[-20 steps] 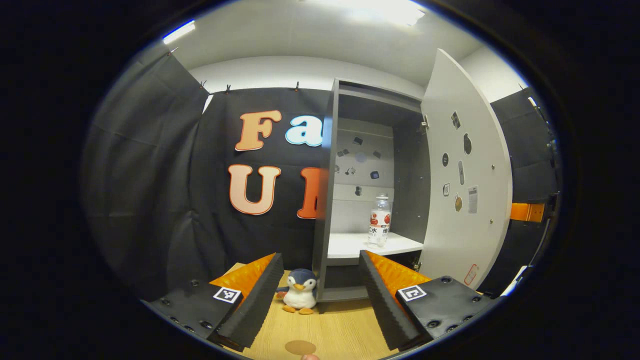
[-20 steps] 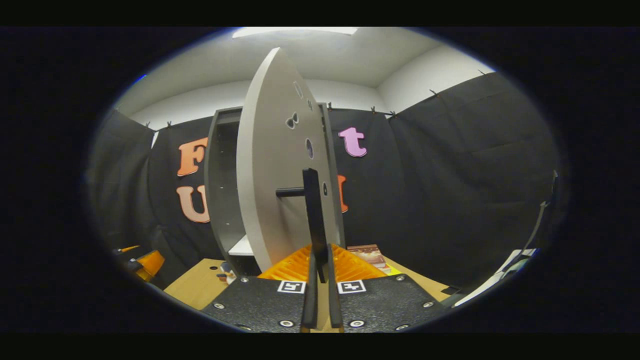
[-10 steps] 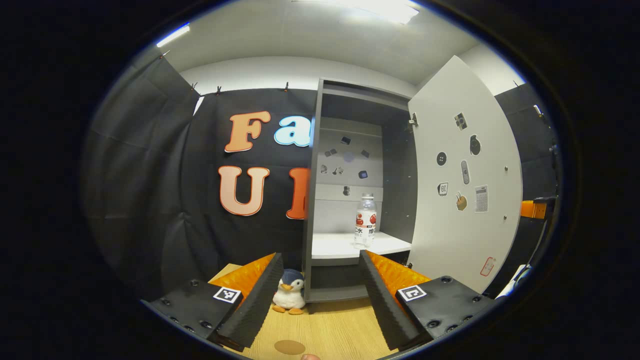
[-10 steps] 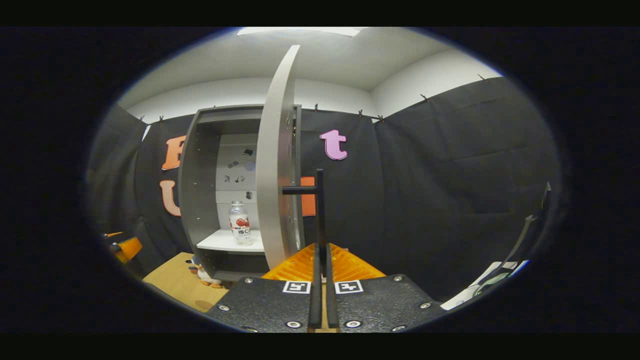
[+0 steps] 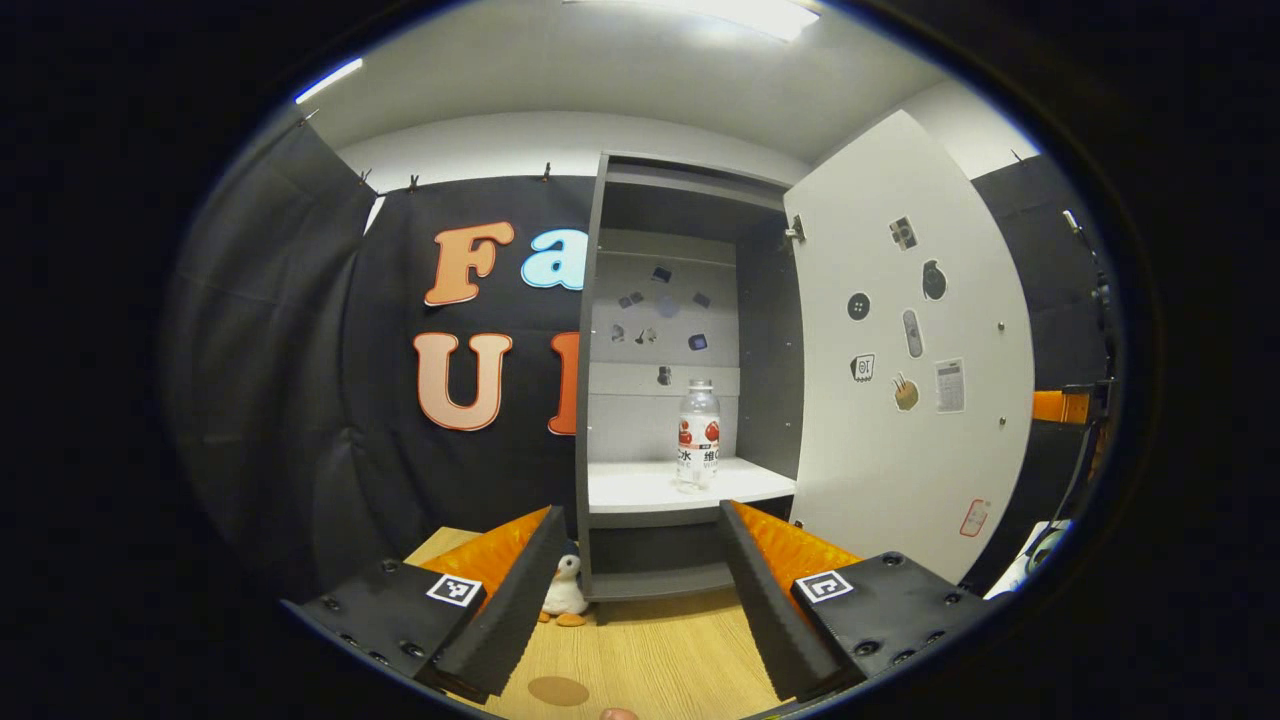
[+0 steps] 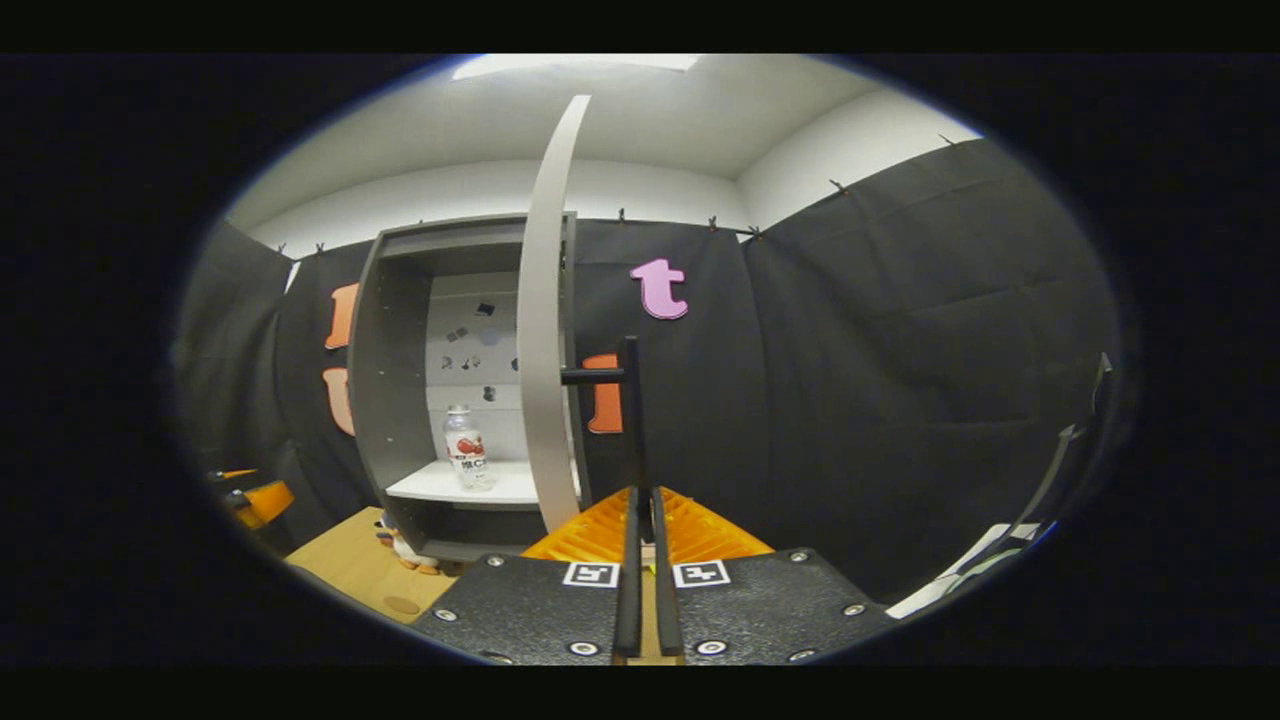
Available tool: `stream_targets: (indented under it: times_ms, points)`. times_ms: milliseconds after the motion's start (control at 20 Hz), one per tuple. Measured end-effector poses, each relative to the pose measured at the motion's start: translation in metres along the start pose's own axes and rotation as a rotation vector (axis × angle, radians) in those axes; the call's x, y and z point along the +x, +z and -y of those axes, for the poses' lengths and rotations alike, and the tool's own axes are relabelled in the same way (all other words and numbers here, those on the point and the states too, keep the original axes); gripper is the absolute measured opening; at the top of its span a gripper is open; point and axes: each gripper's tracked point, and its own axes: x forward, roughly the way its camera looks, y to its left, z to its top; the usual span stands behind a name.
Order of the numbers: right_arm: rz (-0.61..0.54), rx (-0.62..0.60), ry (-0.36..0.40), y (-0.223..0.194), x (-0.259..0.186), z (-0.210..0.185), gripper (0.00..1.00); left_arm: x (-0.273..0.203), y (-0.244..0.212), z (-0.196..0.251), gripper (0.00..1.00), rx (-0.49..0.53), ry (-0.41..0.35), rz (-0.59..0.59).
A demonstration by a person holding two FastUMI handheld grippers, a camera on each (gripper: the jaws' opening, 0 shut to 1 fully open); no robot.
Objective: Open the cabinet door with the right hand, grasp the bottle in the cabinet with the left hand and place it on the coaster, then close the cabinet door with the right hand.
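Door (image 5: 910, 370) wider now; right tongs (image 6: 643, 560) seemingly on handle (image 6: 630, 420).

left gripper (image 5: 635, 570): fingers spread wide, level | right gripper (image 6: 641, 560): fingers nearly together, apparently clamped

The cabinet (image 5: 690, 350) stands open at the front, its door (image 5: 910, 360) swung wide to the right side, so the way to the shelf (image 5: 650, 490) is free. On the shelf only the bottle (image 5: 698, 435) stands, towards the right wall, with bare room to its left. Ahead of the cabinet the table (image 5: 660, 650) is bare but for a toy penguin (image 5: 566, 592) by the left corner and a coaster (image 5: 558, 690).
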Motion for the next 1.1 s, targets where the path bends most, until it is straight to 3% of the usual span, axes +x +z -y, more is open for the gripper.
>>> stream_targets:
  times_ms: [350,400,450,500,550,600,900,1100]
  points:
    - [-0.058,-0.064,-0.021,-0.018,-0.027,-0.006,0.13,0.006,-0.001,0.02,0.98,-0.002,-0.022,-0.001]
    - [-0.059,-0.074,-0.026,-0.018,-0.032,-0.006,0.25,0.008,0.001,0.022,0.98,-0.003,-0.024,0.003]
    - [-0.059,-0.085,-0.024,-0.017,-0.039,-0.007,0.24,0.01,0.001,0.025,0.98,-0.003,-0.029,0.004]
    - [-0.061,-0.084,-0.005,-0.017,-0.045,-0.013,0.37,0.013,-0.001,0.028,0.98,-0.002,-0.034,0.0]
    - [-0.066,-0.078,0.015,-0.018,-0.052,-0.021,0.39,0.015,-0.003,0.03,0.98,0.0,-0.035,-0.006]
    - [-0.064,-0.076,0.035,-0.018,-0.057,-0.028,0.52,0.018,-0.004,0.032,0.98,-0.002,-0.037,-0.01]
    - [-0.039,-0.084,0.095,-0.019,-0.064,-0.065,0.81,0.045,-0.002,0.042,0.98,-0.017,-0.064,-0.008]
    - [-0.01,-0.07,0.105,-0.017,-0.05,-0.091,0.93,0.076,-0.006,0.043,0.98,-0.009,-0.102,-0.006]
